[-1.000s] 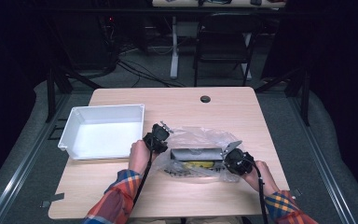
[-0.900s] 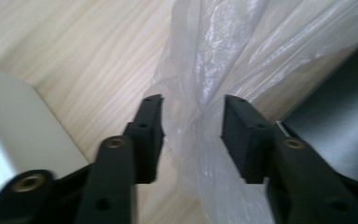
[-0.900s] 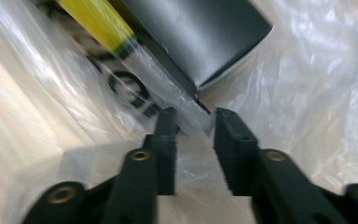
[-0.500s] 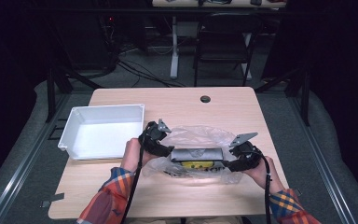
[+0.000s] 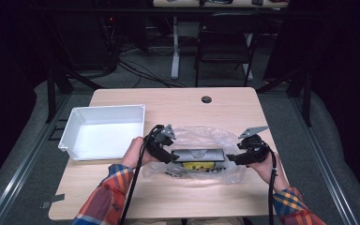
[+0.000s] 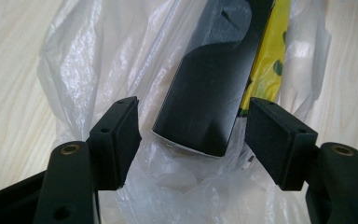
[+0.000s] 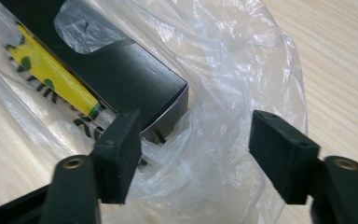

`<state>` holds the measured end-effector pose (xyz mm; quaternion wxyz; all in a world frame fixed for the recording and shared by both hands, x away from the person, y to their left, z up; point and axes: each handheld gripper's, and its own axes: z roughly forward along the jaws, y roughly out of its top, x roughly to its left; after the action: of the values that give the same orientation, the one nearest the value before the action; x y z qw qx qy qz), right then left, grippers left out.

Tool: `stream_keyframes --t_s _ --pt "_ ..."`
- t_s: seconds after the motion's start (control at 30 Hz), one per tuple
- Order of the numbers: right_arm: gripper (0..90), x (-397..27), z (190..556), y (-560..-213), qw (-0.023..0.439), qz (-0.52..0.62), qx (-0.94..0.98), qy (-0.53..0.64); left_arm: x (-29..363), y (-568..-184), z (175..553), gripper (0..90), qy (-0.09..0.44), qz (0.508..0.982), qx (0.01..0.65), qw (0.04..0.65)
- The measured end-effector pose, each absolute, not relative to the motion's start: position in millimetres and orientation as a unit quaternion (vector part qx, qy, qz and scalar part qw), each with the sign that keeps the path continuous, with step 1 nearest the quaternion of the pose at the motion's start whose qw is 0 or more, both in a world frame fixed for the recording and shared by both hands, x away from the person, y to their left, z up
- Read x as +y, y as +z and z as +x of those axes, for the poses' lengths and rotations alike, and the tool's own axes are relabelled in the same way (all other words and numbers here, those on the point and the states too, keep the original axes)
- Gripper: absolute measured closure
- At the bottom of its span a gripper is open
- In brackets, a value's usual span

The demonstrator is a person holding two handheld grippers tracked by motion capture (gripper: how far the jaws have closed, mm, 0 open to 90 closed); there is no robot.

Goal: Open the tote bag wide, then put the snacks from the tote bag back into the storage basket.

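A long black rectangular box lies inside a crumpled clear plastic bag near the wooden table's front edge; the left gripper and right gripper, both spread wide, straddle its opposite ends, apparently to steady it; an empty white plastic tray sits just left.

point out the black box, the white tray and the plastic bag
black box (image 6: pixel 209 88), left gripper view, middle of its dark top face
white tray (image 5: pixel 71 132), high view, its left wall
plastic bag (image 7: pixel 233 74), right gripper view, crumpled clear film beside the box
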<state>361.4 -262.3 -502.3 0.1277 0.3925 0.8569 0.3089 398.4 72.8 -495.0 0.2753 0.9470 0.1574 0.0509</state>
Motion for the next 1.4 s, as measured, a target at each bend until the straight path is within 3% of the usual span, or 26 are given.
stream_keyframes --t_s 0.53,1.4 --pt "20.6 -283.3 364.5 -502.3 0.111 0.404 0.846 0.331 52.5 -502.8 407.6 37.3 0.027 0.972 0.094 0.213" --pt "20.5 -282.8 367.0 -508.0 0.098 0.41 0.851 0.313 23.2 -525.5 420.5 37.9 0.013 0.987 0.057 0.15"
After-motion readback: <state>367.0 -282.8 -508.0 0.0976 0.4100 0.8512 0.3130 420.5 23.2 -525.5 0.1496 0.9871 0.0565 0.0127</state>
